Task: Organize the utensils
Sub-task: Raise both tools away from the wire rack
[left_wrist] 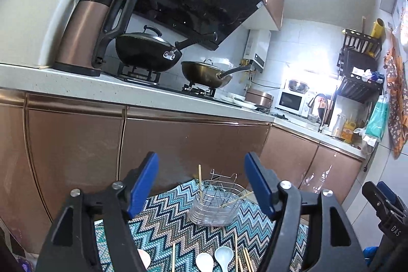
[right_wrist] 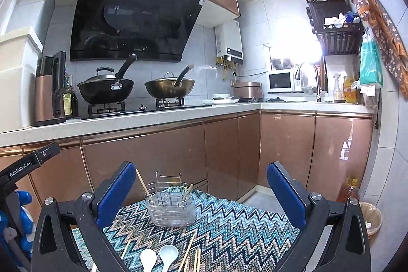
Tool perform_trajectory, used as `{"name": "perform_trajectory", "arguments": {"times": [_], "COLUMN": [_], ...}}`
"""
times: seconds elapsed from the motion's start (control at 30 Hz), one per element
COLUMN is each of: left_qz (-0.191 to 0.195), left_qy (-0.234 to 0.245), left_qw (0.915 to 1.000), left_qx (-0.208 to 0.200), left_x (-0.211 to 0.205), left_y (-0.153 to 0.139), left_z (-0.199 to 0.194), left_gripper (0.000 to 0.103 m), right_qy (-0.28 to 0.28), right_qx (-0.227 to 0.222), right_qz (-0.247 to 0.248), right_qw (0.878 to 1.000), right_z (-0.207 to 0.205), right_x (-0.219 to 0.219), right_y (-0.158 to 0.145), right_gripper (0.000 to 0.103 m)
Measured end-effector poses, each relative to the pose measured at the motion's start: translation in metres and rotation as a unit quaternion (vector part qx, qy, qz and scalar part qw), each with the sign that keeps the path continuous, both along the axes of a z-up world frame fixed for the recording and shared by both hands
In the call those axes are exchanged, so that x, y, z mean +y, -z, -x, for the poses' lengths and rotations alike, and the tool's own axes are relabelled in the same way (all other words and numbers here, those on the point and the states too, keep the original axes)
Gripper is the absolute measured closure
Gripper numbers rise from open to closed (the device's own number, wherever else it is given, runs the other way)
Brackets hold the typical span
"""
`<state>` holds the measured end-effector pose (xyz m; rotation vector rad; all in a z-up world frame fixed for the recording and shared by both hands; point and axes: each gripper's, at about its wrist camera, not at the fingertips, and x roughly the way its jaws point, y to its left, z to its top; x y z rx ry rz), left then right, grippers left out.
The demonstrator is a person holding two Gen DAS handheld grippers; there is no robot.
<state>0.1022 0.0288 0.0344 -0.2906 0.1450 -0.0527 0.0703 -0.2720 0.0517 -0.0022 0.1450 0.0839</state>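
Note:
A clear utensil holder with a wire insert [left_wrist: 216,203] [right_wrist: 171,205] stands on a zigzag-patterned mat [left_wrist: 178,228] [right_wrist: 229,226], with two chopsticks [left_wrist: 200,180] [right_wrist: 142,182] leaning in it. Near the mat's front edge lie white spoons [left_wrist: 204,260] [right_wrist: 148,259], a pale blue spoon [left_wrist: 223,255] [right_wrist: 168,254] and several loose chopsticks [left_wrist: 246,259] [right_wrist: 188,251]. My left gripper [left_wrist: 201,185] is open and empty above the mat. My right gripper [right_wrist: 201,195] is open and empty, held above the mat; it also shows at the right edge of the left wrist view [left_wrist: 382,205].
Copper cabinets [right_wrist: 153,154] run behind the mat under a counter with a stove, two woks [right_wrist: 105,88] [right_wrist: 169,87], a kettle [right_wrist: 49,91] and a microwave [right_wrist: 281,80]. An oil bottle [right_wrist: 350,190] and a bin [right_wrist: 371,218] stand on the floor at right.

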Motion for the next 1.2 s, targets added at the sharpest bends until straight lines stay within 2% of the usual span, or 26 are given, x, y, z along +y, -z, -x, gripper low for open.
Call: {"name": "perform_trajectory", "arguments": {"times": [0.33,0.67,0.93,1.2], "left_qz": [-0.010,-0.011,-0.019,-0.024], "left_qy": [-0.007,-0.017,-0.008,0.006], "left_qw": [0.9999,0.9998,0.9982,0.9923], "left_qx": [-0.010,0.004,0.057,0.122], "left_x": [0.001,0.007,0.006,0.002], "left_y": [-0.007,0.003,0.031,0.063], "left_z": [0.030,0.027,0.002,-0.028], "left_gripper": [0.035,0.035,0.035,0.035], "right_qy": [-0.006,-0.008,-0.009,-0.008], "right_qx": [-0.007,0.027,0.091,0.164], "right_qz": [0.000,0.012,0.013,0.010], "right_qw": [1.000,1.000,0.996,0.986], "right_z": [0.024,0.022,-0.002,-0.029], "right_x": [-0.002,-0.004,-0.008,-0.014], "right_y": [-0.004,0.007,0.031,0.059], "right_gripper": [0.000,0.000,0.000,0.000]}}
